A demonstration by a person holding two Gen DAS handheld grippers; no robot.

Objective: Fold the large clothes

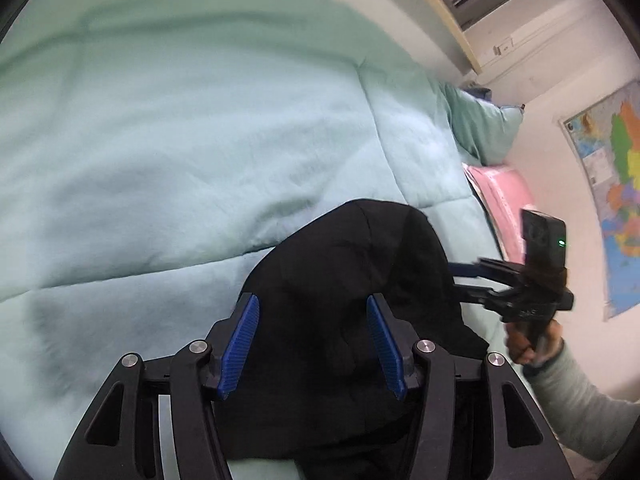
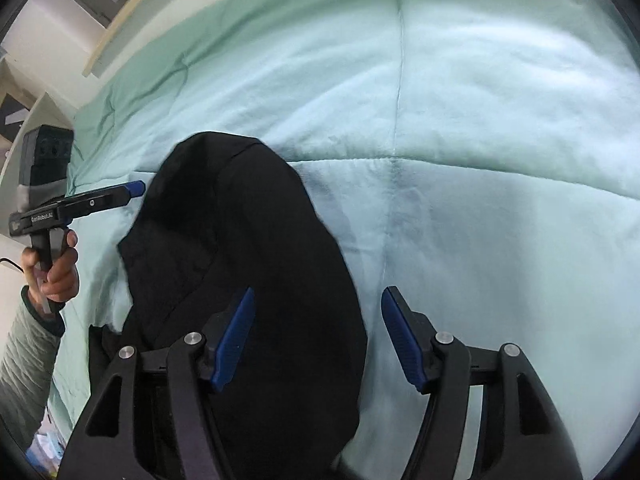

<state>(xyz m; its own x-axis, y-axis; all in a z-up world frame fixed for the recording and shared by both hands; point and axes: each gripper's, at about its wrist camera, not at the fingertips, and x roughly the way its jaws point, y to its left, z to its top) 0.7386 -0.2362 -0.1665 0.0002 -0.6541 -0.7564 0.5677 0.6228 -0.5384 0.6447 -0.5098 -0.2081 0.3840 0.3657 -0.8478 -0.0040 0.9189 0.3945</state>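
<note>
A black garment (image 1: 344, 264) lies bunched in a rounded heap on the pale mint quilt (image 1: 168, 152). In the left wrist view, my left gripper (image 1: 314, 340) hovers over its near part, jaws apart, with the cloth below and between the blue pads (image 1: 240, 344), which are not pressing on it. In the right wrist view, the garment (image 2: 240, 248) fills the lower left. My right gripper (image 2: 318, 336) stands open over its right edge; the left pad is above black cloth, the right pad above quilt. Each view shows the other gripper from the side, held by a hand (image 2: 60, 268).
The quilt (image 2: 460, 100) covers the whole bed. A mint pillow (image 1: 480, 124) and a folded pink cloth (image 1: 508, 200) lie at the bed's right end. A wall map (image 1: 616, 184) hangs beyond, and a wooden bed rail (image 1: 448, 12) runs along the far edge.
</note>
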